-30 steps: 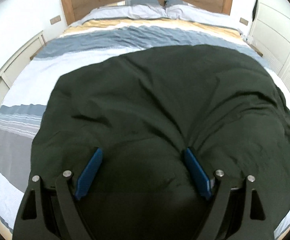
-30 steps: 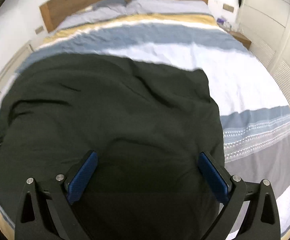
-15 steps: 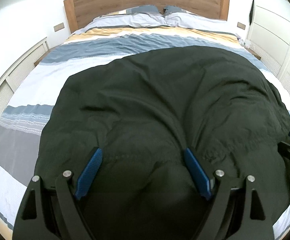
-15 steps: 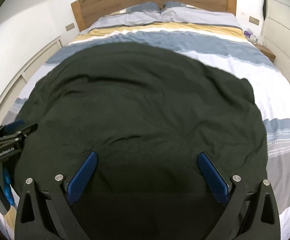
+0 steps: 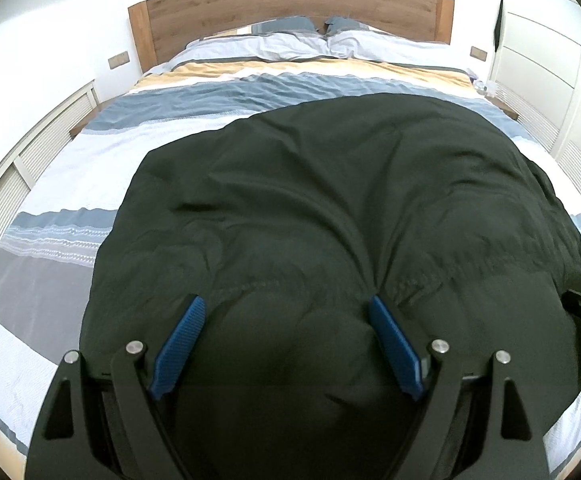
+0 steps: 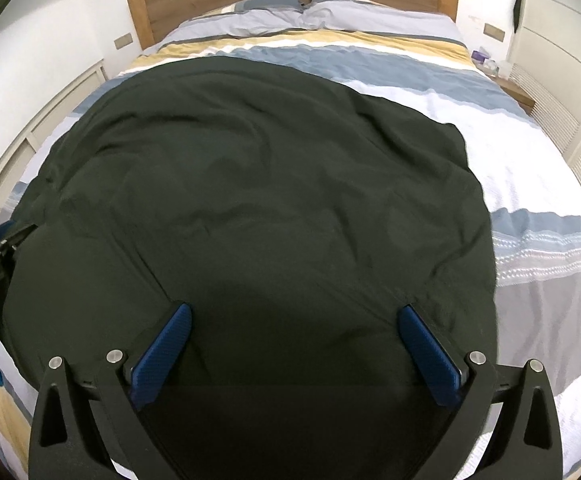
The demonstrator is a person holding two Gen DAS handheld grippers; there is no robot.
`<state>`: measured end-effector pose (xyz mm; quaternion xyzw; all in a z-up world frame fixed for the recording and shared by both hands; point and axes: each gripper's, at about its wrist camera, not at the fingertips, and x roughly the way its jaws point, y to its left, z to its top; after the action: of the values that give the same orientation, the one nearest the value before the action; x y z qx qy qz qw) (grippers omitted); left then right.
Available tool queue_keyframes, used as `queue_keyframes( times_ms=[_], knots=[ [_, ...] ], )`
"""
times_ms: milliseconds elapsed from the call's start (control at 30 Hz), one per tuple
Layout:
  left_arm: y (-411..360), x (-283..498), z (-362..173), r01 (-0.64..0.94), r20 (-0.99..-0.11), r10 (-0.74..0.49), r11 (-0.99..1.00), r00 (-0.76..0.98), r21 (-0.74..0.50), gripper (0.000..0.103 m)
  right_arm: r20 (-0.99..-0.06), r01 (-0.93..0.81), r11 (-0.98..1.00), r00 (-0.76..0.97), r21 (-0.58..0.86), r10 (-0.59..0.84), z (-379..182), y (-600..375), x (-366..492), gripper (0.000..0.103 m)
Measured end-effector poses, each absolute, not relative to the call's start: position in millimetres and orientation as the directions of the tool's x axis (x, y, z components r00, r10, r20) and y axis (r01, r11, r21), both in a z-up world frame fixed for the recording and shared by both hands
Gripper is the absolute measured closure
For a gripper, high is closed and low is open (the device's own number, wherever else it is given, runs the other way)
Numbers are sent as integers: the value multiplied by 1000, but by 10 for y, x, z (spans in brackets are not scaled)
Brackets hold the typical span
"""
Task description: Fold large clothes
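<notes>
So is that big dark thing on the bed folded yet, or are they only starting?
Only starting. The dark garment lies spread over the striped bed, wrinkled, with no neat fold showing. Left gripper and right gripper sit open over its near edge. All the folding remains.

You have a plain dark green garment (image 5: 330, 208) on a duvet (image 5: 70, 184) banded in white, blue, grey and yellow, with pale dotted stripes; blue ribbed pads (image 5: 180, 340) on black grippers; far off, a brown wooden headboard (image 5: 282, 0).
</notes>
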<state>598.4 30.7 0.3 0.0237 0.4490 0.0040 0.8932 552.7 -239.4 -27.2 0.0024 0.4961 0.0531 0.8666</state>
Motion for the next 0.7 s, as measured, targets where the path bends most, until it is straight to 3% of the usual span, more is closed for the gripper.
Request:
queue_keyframes(
  times_ms=[467,633,700],
  knots=[
    [596,5621,112,55,-782,-86,996,618,-66,19,-838,-38,999,542,37,52,-49,-2876,5219,1],
    [1144,5512,323,-3,-746,-123,986,655,-165,18,-825,32,995,561,98,63,91,-3333,5256,1],
    [1445,5522,365,-32,-745,-143,976,652,-216,18,-824,67,979,553,191,122,73,-3564,5332,1]
  ],
)
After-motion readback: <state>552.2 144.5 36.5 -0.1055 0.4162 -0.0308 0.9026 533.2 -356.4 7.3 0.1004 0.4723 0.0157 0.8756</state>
